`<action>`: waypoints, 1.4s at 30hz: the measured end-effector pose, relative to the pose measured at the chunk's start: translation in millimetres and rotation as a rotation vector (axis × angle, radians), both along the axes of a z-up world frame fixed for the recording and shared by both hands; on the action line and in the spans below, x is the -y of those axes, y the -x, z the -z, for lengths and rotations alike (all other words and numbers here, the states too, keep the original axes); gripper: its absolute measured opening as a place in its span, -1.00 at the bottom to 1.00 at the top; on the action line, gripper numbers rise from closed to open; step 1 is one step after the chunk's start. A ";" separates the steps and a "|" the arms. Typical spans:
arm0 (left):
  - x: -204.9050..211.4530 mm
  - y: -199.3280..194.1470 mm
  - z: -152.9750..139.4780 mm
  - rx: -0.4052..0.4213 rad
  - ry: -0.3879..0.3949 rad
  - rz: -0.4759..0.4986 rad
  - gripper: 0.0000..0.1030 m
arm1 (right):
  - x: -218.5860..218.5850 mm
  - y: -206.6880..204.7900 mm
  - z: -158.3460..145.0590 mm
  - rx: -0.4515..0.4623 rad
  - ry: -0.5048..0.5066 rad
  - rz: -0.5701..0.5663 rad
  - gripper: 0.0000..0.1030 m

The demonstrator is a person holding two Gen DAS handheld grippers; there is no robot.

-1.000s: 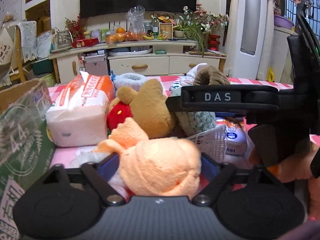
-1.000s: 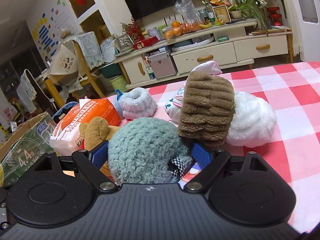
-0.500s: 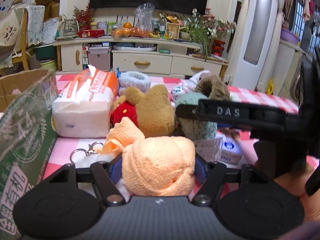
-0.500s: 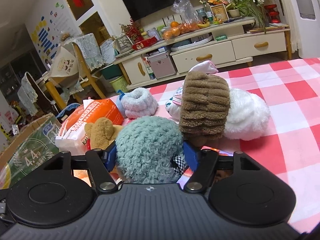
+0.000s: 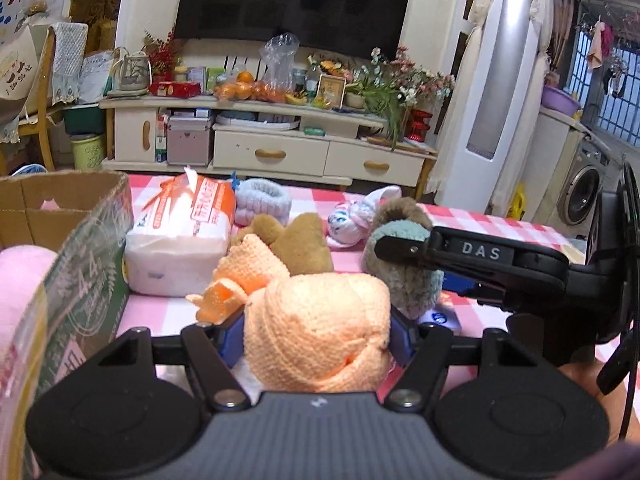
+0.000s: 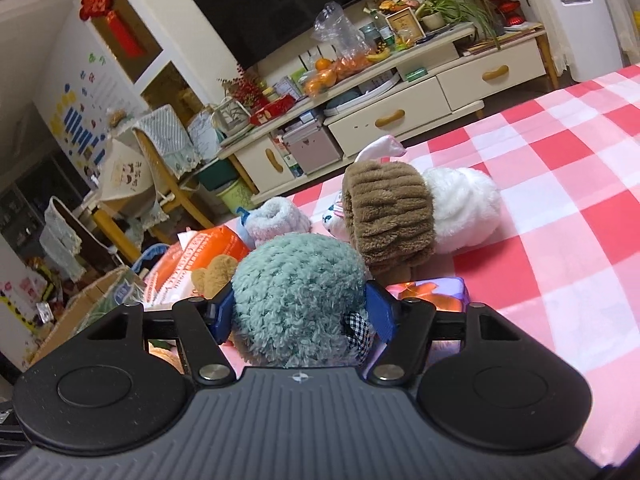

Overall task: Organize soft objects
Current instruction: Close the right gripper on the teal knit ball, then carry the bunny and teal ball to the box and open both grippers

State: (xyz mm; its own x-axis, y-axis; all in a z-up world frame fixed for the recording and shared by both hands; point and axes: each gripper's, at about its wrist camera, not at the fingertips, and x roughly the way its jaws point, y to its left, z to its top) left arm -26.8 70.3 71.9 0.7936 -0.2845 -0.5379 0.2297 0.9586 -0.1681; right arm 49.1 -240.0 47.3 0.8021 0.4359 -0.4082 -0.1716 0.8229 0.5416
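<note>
Both grippers have risen with their loads since a second ago, so the pink checked cloth (image 5: 168, 312) now shows under the left one; the left gripper (image 5: 316, 336) is clamped by its blue pads on a round, peach knitted bundle (image 5: 316, 332) with a loose tail, beside the open cardboard box (image 5: 92, 280) at near left. Right gripper (image 6: 300, 312) squeezes a fuzzy teal ball (image 6: 296, 296), held above the cloth near a ribbed brown plush roll (image 6: 388, 220) and fluffy white toy (image 6: 464, 212); a tissue pack (image 5: 180, 236), tan bear (image 5: 304, 244) and pale blue fleece ring (image 5: 262, 200) lie further off.
</note>
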 end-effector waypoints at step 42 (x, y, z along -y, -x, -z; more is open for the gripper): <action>-106.2 38.8 -59.6 0.180 0.141 -0.127 0.32 | -33.1 41.4 -35.2 0.139 -0.219 -0.128 0.59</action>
State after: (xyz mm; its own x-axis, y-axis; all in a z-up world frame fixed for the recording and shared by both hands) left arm -65.5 176.4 131.5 0.9071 -0.2383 -0.3469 0.1471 0.9518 -0.2690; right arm 7.7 -206.8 82.6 0.7766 0.6028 -0.1830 -0.3519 0.6561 0.6676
